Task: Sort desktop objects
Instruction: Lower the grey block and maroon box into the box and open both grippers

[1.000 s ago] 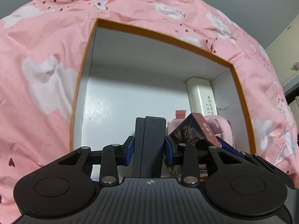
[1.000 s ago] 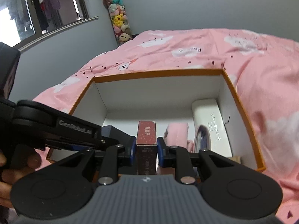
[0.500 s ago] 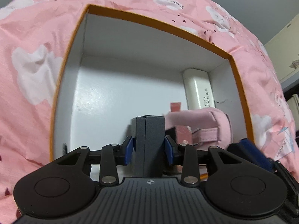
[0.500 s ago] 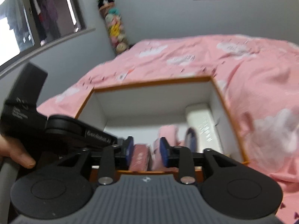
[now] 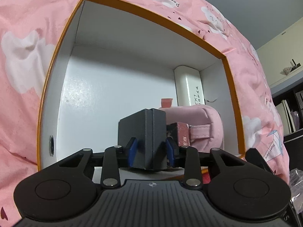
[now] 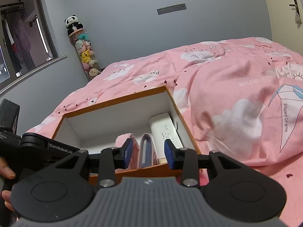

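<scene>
The carrying surface is a bed covered by a pink quilt printed with white clouds and small dark hearts. An open cardboard box with orange rim and white interior rests directly on the quilt near its front edge. The quilt is rumpled and rises in folds right of the box.

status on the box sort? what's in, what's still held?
Done: a white case, a pink pouch and a reddish-brown box already sit inside the orange-rimmed box. In hand: the left gripper has a dark grey box between its closing jaws, low inside the box. The right gripper holds nothing. Left: release the grey box; no other loose items are visible.
</scene>
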`<state>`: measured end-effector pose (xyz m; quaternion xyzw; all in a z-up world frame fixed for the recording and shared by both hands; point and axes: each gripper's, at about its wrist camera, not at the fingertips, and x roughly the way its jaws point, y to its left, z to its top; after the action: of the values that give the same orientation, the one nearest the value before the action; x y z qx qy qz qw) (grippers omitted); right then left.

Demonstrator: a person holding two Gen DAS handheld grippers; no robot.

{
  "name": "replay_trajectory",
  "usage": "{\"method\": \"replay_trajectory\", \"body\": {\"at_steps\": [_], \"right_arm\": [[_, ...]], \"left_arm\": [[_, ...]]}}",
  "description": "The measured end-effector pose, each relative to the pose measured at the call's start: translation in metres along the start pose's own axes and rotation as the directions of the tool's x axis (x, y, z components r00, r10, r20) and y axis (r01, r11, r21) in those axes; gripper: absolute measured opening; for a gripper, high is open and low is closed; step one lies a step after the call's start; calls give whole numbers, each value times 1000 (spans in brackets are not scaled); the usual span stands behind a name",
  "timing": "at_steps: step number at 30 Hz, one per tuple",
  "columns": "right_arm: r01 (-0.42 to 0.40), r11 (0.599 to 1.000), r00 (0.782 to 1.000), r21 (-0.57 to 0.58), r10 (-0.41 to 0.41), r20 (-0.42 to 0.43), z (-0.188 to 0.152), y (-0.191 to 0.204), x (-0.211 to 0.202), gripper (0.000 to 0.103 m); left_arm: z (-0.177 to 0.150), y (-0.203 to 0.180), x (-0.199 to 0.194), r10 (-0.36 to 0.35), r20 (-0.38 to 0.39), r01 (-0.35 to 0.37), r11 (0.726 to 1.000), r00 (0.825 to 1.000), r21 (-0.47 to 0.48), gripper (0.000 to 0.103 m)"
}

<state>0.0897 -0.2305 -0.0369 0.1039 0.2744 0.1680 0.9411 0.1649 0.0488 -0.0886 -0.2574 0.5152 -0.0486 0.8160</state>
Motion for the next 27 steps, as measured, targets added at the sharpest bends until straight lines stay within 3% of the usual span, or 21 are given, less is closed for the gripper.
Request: {"method": "replay_trajectory", "body": {"at_steps": [2, 6, 10, 20, 27], "right_arm": [[-1, 1000, 1000, -9, 1, 2, -2, 0, -1, 40], [0, 1000, 1000, -16, 0, -3, -3, 0, -1, 41], [-1, 1000, 1000, -23, 0, -20, -5, 0, 2, 41], [-13, 999, 997, -37, 10, -71, -9, 1, 9, 46], [-25, 999, 997, -46, 22, -71, -10, 2, 6, 58]], "left_arm": [[0, 4, 1, -21, 0, 21, 1000, 1000, -7, 35], [2, 9, -1, -76, -16, 76, 997, 997, -20, 22], [3, 9, 0, -73, -14, 73, 997, 997, -28, 27], [-3, -2, -4, 11, 11, -12, 999, 1000, 44, 36], [-6, 0, -13, 31, 51, -34, 998, 998, 61, 37]]}}
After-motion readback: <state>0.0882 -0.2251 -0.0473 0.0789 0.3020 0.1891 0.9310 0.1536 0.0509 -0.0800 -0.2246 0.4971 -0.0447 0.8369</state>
